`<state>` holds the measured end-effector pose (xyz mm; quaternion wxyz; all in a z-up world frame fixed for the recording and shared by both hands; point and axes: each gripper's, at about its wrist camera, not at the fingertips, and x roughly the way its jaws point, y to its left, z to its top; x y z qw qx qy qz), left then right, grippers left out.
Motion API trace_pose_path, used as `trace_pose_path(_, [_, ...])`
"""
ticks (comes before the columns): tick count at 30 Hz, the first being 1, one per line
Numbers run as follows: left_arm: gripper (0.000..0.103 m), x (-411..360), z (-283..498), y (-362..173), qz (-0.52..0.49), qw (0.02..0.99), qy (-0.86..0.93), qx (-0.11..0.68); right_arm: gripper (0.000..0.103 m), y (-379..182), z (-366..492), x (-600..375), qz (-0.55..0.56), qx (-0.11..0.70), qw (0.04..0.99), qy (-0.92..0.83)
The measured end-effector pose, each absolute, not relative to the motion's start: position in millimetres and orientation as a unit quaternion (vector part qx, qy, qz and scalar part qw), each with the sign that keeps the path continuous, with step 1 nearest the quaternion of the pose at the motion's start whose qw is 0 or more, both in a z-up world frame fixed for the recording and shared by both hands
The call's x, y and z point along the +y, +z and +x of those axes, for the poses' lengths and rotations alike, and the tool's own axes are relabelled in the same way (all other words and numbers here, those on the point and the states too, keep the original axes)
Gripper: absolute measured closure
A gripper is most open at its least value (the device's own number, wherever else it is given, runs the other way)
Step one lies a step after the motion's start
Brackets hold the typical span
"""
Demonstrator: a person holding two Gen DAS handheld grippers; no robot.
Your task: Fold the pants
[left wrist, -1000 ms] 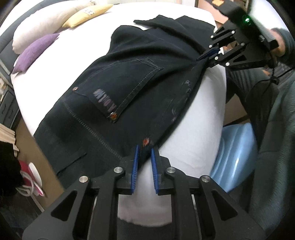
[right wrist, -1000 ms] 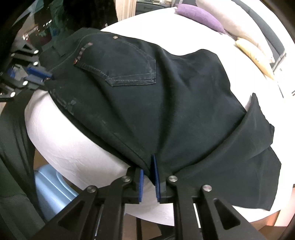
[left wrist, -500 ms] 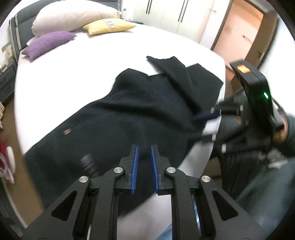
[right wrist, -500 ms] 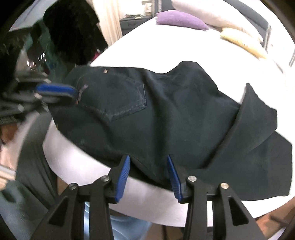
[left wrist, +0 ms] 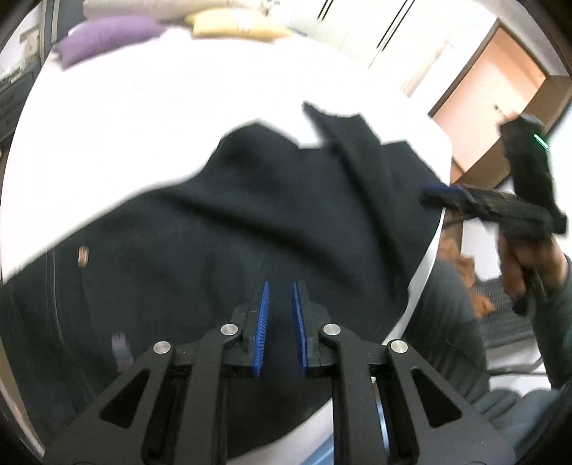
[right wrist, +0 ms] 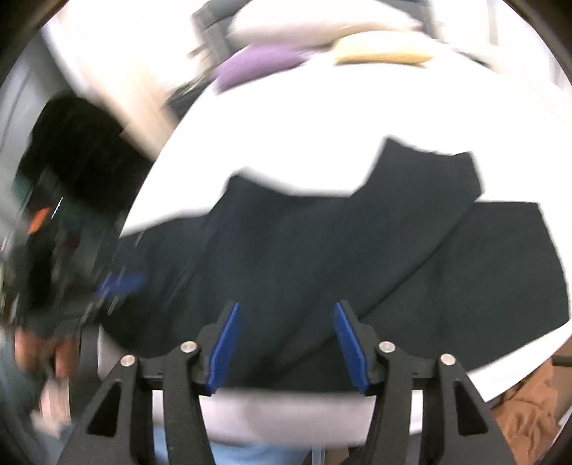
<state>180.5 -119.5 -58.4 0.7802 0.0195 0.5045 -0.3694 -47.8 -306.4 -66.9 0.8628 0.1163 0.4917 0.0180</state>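
Black denim pants (left wrist: pixel 250 229), one item, lying spread across the near part of a white bed (left wrist: pixel 178 107), waist end toward the person's left and leg ends (right wrist: pixel 482 257) toward the right, one leg crossed loosely over the other; near edge overhanging the mattress side. Left gripper (left wrist: pixel 280 322): blue pads almost together, hovering above the seat area, apparently with no cloth pinched between them (the blur makes this hard to confirm). Right gripper (right wrist: pixel 286 339): jaws opening, about half wide, dark fabric visible behind the gap but not pressed by either pad, so the garment rests on its own. Risks noted: the overhanging edge could drag more cloth off the bed, its own weight being the cause, since neither tool appears to hold it. The crossed leg may get trapped inside any fold made now, leaving a lumpy, skewed bundle. A regrasp taken in haste could catch one layer only, so the upper layer lifts while the lower stays behind. Purple pillow (left wrist: pixel 107 35) and yellow pillow (left wrist: pixel 232 27) sit well apart at the far end, no hazard.
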Motion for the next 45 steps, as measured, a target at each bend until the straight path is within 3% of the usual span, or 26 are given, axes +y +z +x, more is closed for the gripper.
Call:
trace_pose_path(4, [0.09,-149,213,-79,-0.004,0.777,-0.351,0.522,0.042,-57,47,-341,0.096,0.474,0.874,-0.057])
trace_pose_path(5, [0.09,-148,217,-90,-0.008,0.772,-0.343,0.535,0.042,-56,36,-329,0.089,0.476,0.872,-0.068])
trace_pose_path(9, [0.09,-154,224,-120,-0.028,0.759,-0.33,0.561,0.042,-92,140,-353,0.065,0.515,0.847,-0.114])
trace_pose_path(14, [0.09,-161,230,-123,-0.041,0.753,-0.337,0.564,0.042,-150,164,-339,0.06,0.557,0.814,-0.155])
trace_pose_path(21, [0.09,-171,221,-120,-0.014,0.762,-0.337,0.553,0.042,-182,211,-340,0.059,0.582,0.79,-0.186])
trace_pose_path(22, [0.09,-175,222,-119,-0.015,0.762,-0.337,0.553,0.048,-182,217,-343,0.064,0.58,0.792,-0.181])
trace_pose_path(23, [0.09,-166,217,-121,-0.016,0.762,-0.338,0.553,0.065,-182,225,-345,0.069,0.578,0.794,-0.176])
trace_pose_path(26, [0.09,-155,208,-127,-0.016,0.762,-0.338,0.552,0.095,-179,246,-357,0.085,0.577,0.795,-0.168])
trace_pose_path(31, [0.09,-138,202,-141,-0.014,0.765,-0.336,0.549,0.099,-157,263,-393,0.141,0.531,0.818,-0.172])
trace_pose_path(35, [0.09,-134,201,-142,-0.015,0.765,-0.334,0.55,0.099,-111,222,-422,0.219,0.428,0.857,-0.182])
trace_pose_path(40, [0.09,-135,203,-141,-0.022,0.763,-0.326,0.558,0.099,-101,108,-449,0.297,0.33,0.863,-0.242])
trace_pose_path(45, [0.09,-132,207,-134,-0.046,0.763,-0.306,0.567,0.099,-153,37,-493,0.43,0.29,0.804,-0.289])
